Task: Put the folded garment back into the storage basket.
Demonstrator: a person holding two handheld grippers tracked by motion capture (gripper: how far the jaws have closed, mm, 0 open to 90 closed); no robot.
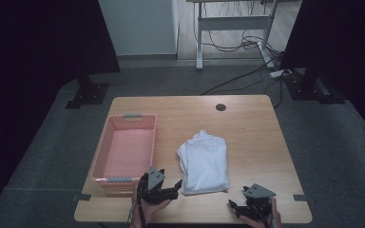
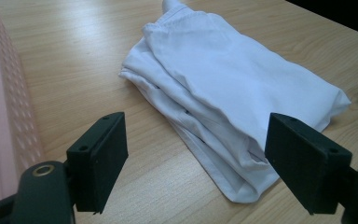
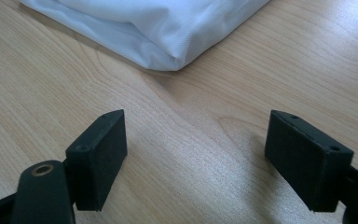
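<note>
The left tool (image 1: 177,184) hovered at the near edge of the tabletop (image 1: 247,118), jaws spread wide and clamped on nothing, its tips just beside the near left corner of a folded white garment (image 1: 203,161). The right tool (image 1: 233,204), likewise apart and empty, sat lower and farther right — near the garment's near right corner but short of it, bare wood between the two.

The garment lay in the middle of the tabletop, its long axis running from near to far, a narrower collar or cuff end pointing away from the person. It stretched ahead of both tools, with the left one judged the closer of the pair.

In the left gripper view the stacked folds (image 2: 205,116) showed along one edge; in the right gripper view the cloth (image 3: 158,28) was cut off by the top of the frame. A pink basket (image 1: 126,147) stood just left of the garment, apparently empty — its near wall partly hidden behind the left tool. What kind of garment it was could not be told.
</note>
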